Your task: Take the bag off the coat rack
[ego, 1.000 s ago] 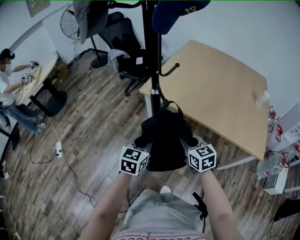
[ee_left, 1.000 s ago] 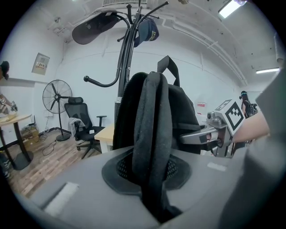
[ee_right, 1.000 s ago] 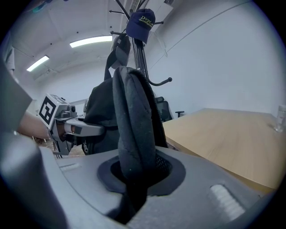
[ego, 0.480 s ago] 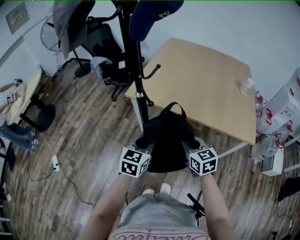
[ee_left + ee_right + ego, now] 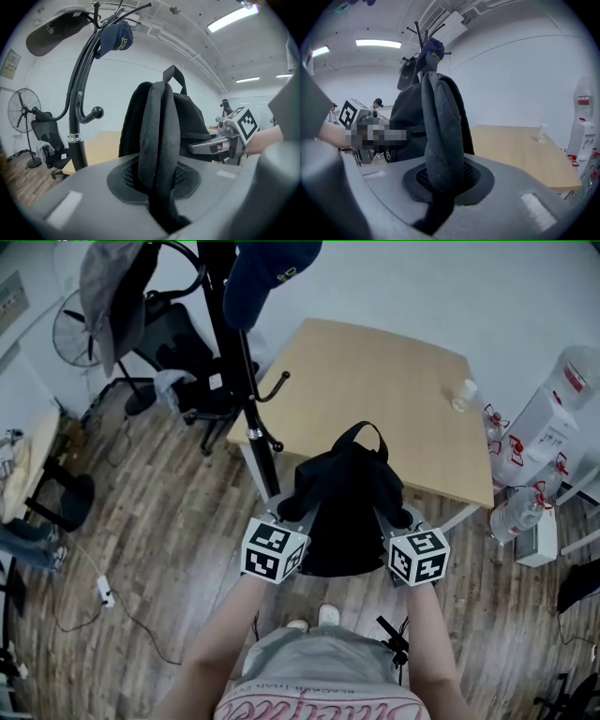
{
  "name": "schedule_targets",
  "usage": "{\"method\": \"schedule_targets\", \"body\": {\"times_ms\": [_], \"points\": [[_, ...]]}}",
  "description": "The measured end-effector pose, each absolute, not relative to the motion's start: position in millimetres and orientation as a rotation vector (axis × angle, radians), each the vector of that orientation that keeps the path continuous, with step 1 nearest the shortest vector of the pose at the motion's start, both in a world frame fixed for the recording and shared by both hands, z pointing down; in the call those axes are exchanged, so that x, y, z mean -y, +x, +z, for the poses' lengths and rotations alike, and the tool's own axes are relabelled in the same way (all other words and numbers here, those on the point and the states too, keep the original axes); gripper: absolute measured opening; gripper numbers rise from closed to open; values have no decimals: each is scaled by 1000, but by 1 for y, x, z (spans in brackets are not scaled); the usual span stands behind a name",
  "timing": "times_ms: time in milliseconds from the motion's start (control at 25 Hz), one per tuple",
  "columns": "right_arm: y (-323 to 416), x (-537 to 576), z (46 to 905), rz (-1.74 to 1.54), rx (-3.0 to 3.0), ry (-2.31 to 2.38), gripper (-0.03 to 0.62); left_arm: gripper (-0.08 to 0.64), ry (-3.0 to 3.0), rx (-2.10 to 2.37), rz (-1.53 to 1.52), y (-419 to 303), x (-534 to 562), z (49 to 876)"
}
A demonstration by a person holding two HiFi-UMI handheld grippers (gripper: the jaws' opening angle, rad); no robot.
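Nearest the person, the left gripper point(image 5: 286, 514) is clamped on one padded shoulder strap point(image 5: 157, 140) of the black backpack point(image 5: 342, 512). The right gripper point(image 5: 398, 517) is clamped on the other strap point(image 5: 440, 140). In each gripper view the strap fills the narrow gap between the jaws, so both grips look firm.

The backpack hangs between the two grippers, in front of the person's body. Its top carry loop point(image 5: 361, 432) stands free in the air above the near edge of the wooden table point(image 5: 375, 371).

That is the change. A second ago the loop sat tight against the coat rack's pole point(image 5: 234, 362), just under a curved hook point(image 5: 272, 385). Now the bag is off to the pole's right, with bare floor showing between them and nothing of the rack touching it.

By my reading the lift-off is done, and what remains is to carry the bag clear.

Farther back, a navy cap point(image 5: 262, 268) and a grey hat point(image 5: 108, 287) remain on the rack's upper hooks, so swinging the bag back toward them would be the risk.
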State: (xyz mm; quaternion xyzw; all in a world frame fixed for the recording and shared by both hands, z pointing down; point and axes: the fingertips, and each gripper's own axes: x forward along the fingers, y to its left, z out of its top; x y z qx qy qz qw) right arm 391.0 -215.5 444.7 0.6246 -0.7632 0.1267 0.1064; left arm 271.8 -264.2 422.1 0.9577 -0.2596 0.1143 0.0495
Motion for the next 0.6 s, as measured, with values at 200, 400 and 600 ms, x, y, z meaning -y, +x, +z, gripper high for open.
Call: {"method": "schedule_targets", "body": {"times_ms": [200, 400, 600], "points": [[407, 213, 419, 308, 2220, 1922, 43, 77, 2984, 738, 290, 290, 266, 396], [419, 212, 388, 222, 2196, 1997, 43, 77, 3061, 692, 231, 304, 269, 365], [427, 213, 355, 108, 2166, 2071, 41, 78, 3147, 654, 148, 315, 274, 330]]}}
